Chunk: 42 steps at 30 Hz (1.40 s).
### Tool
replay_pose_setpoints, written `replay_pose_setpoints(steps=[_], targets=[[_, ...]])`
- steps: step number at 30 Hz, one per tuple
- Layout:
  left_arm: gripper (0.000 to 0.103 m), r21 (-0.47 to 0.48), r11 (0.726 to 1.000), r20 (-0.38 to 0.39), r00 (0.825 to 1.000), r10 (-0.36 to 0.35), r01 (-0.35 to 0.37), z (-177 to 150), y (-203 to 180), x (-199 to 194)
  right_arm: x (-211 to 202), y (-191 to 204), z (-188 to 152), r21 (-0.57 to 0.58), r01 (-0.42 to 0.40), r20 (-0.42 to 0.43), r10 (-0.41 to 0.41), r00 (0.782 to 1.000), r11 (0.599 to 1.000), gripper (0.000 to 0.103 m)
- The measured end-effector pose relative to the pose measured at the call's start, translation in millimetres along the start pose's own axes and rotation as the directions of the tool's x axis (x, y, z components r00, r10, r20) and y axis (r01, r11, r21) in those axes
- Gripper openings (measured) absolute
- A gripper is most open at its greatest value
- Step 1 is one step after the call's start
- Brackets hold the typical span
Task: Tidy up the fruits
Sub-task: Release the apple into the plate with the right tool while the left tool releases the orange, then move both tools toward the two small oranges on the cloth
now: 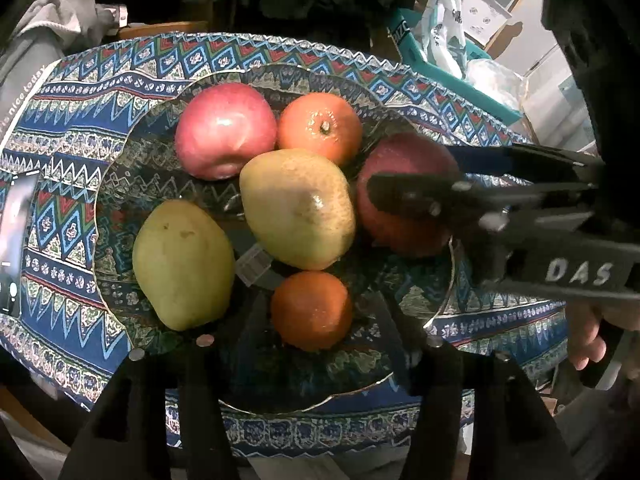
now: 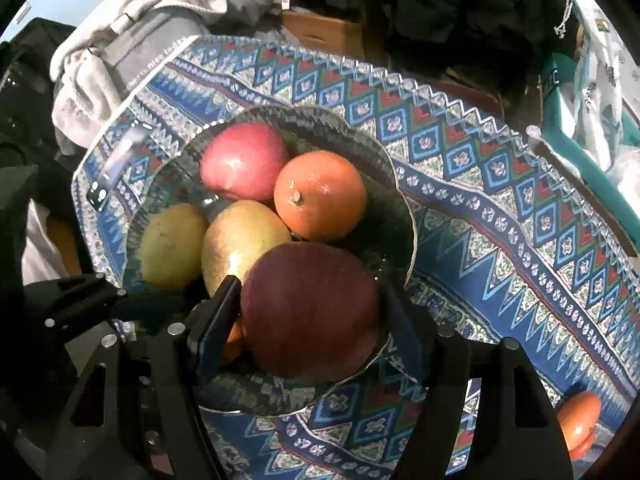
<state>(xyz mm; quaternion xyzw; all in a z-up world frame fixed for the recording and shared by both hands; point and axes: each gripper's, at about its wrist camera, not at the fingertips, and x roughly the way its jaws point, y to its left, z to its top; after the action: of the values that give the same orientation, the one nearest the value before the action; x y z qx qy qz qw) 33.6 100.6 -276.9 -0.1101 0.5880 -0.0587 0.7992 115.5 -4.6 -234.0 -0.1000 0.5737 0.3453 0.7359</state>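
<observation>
A glass bowl [image 1: 440,304] on a patterned cloth holds two pears [image 1: 298,208] [image 1: 182,264], two oranges [image 1: 320,126] [image 1: 312,310] and a pink apple [image 1: 224,130]. My right gripper [image 2: 316,312] is shut on a dark red apple [image 2: 310,308], its fingers on both sides of it at the bowl's near edge; it shows from the side in the left wrist view [image 1: 404,190]. My left gripper [image 1: 312,344] is open and empty, its fingers spread just above the bowl's near rim beside the front orange.
The cloth [image 2: 500,208] covers a small table. An orange fruit [image 2: 578,424] lies on it at the right edge. A phone [image 2: 116,164] lies at the cloth's left. Grey clothes [image 2: 120,48] and a teal box [image 2: 592,160] stand behind.
</observation>
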Motion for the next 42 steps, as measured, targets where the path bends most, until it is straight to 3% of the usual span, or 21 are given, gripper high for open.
replay_pose_setpoints(steps=[3, 10, 18, 24, 32, 42], targets=[[0.067, -0.001, 1.0, 0.021, 1.0, -0.005, 0.005, 1, -3, -7, -15, -1, 3, 0.015, -0.017, 0.037, 0.017, 0.999, 1.0, 0.072], [0.067, 0.024, 1.0, 0.067, 0.998, -0.015, 0.014, 6, -15, -25, -51, -4, 6, 0.044, -0.027, 0.112, 0.022, 0.993, 0.999, 0.072], [0.072, 0.081, 0.997, 0.119, 0.993, -0.02, 0.01, 12, -37, -41, -84, -11, -3, 0.062, 0.051, 0.154, -0.06, 0.986, 0.997, 0.072], [0.072, 0.112, 0.993, 0.118, 0.992, -0.046, 0.033, 16, -59, -43, -105, -22, -15, 0.088, 0.098, 0.173, -0.112, 0.978, 0.991, 0.072], [0.072, 0.185, 0.981, 0.114, 0.991, -0.073, 0.051, 24, -103, -42, -133, -66, -48, 0.179, 0.173, 0.176, -0.204, 0.963, 0.969, 0.072], [0.076, 0.277, 0.959, 0.098, 0.991, -0.092, 0.062, 32, -162, -33, -170, -134, -102, 0.313, 0.268, 0.152, -0.327, 0.933, 0.911, 0.072]])
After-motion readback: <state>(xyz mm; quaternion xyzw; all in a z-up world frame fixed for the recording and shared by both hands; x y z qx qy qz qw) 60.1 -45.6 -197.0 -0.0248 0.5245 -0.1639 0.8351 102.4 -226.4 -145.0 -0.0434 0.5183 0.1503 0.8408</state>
